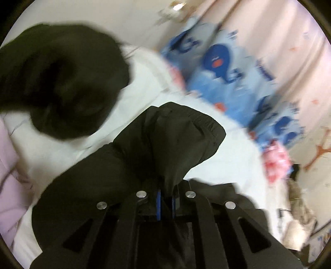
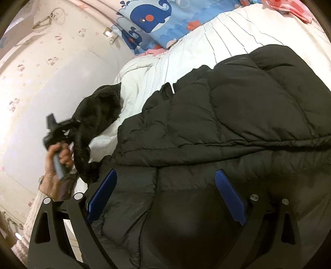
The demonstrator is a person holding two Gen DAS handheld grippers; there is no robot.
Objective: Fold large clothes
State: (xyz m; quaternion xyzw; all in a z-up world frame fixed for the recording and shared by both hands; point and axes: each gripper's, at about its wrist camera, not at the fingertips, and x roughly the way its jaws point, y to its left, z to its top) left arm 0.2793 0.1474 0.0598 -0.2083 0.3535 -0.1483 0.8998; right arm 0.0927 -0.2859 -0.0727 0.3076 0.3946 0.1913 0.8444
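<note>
A black quilted puffer jacket lies spread on the white bed sheet. My right gripper hovers over its near part, open, with its blue pads wide apart and nothing pinched. At the left of the right wrist view a hand holds my left gripper, which is shut on a black sleeve end of the jacket and holds it off the bed. In the left wrist view the left gripper pinches that bunched sleeve fabric. A blurred black part of the jacket shows upper left.
A blue whale-print quilt lies at the head of the bed, with pink fabric beside it. A wall with small printed motifs runs along the left of the bed. A pale pink cover sits at the left wrist view's left edge.
</note>
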